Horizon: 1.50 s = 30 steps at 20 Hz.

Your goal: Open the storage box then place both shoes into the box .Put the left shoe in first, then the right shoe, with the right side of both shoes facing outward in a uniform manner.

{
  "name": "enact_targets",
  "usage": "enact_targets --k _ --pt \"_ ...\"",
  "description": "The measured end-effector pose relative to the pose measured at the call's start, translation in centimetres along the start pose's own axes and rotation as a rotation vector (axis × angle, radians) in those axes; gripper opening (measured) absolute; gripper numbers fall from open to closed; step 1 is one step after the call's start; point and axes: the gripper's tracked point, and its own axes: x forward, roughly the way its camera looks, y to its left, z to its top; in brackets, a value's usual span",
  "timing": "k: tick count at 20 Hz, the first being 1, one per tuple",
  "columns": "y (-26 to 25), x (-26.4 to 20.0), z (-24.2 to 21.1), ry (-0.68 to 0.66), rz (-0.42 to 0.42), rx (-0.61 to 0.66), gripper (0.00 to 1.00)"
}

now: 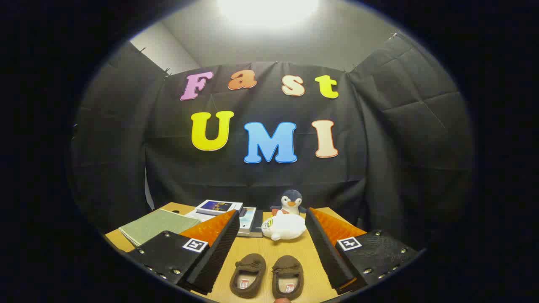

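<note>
Hovering low over a wooden bench [303,248], the tool [269,248] stands with its two fingers spread wide and nothing between its pads, aimed at a pair of brown slippers that wait just ahead and slightly below. Taking the white plush seal [283,227] as the landmark, the left shoe [247,275] and the right shoe [288,277] lie side by side directly on the near side of it, toes pointing toward the seal and open heels toward the tool, the two apparently just apart. Behind the seal sits a small plush penguin [292,202]; to the seal's left lies a low stack of books [236,214], and farther left a green folder or booklet [153,225] rests flat. No storage box can be made out from this angle, so the opening step cannot be judged. Both shoes look soft, light and fuzzy, likely to fold or sag if pinched at the toe; the firmer collar around the foot opening, or the heel rim, seems the surer place for the fingers to bite. Their fabric should give decent friction, though a shallow pinch on the fluffy upper could slip free, and each would probably droop toe-down once lifted.
</note>
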Motion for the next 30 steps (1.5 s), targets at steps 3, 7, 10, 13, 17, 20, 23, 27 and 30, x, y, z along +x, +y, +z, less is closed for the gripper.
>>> enact_targets --k 3,7,10,13,17,20,23,27,30 --pt "0.4 0.5 -0.1 0.003 0.016 0.004 0.96" --pt "0.8 1.1 -0.3 0.003 0.034 0.014 0.96" --pt "1.1 1.4 -0.3 0.005 0.045 0.019 0.96" --pt "1.5 1.5 -0.4 0.002 0.055 0.025 0.96" --pt "2.5 1.6 -0.6 0.0 0.079 0.07 0.96" --pt "4.0 1.9 -1.6 0.027 0.118 0.131 0.97" --pt "5.9 2.0 -3.0 0.072 0.171 0.224 0.97" --pt "8.5 2.4 -6.1 0.183 0.243 0.415 0.97" --pt "10.5 2.6 -8.4 0.288 0.301 0.605 0.97"
